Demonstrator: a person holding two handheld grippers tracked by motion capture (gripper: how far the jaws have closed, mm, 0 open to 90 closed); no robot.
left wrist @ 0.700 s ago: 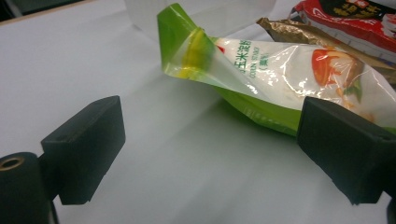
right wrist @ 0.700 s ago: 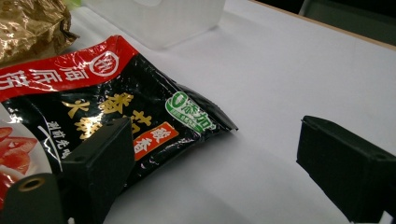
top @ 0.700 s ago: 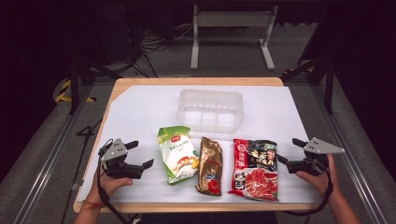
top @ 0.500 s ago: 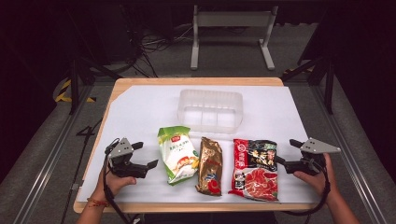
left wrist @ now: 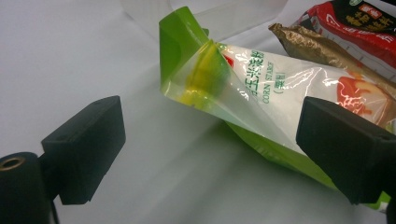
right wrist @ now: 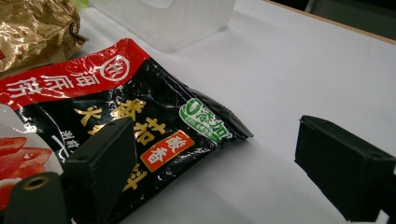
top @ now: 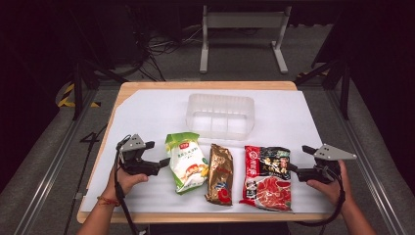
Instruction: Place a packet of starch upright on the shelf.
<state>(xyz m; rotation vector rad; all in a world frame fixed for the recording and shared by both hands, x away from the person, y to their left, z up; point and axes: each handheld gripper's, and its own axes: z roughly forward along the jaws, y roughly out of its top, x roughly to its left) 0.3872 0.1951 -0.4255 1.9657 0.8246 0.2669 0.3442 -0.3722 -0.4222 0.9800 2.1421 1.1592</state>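
Note:
Three packets lie in a row on the white sheet: a green and white corn starch bag, a gold packet and a red and black packet. My left gripper is open just left of the corn starch bag, whose edge lies between the jaws, untouched as far as I can see. My right gripper is open at the red and black packet's right edge, its left jaw over the packet's corner.
A clear plastic tray with compartments stands behind the packets at the middle of the table. The wooden table edge runs along the front. Metal frame legs stand on the floor beyond the table.
Both grippers moved inward toward the packets: the left one slid right up to the corn starch bag, the right one left up to the red and black packet.

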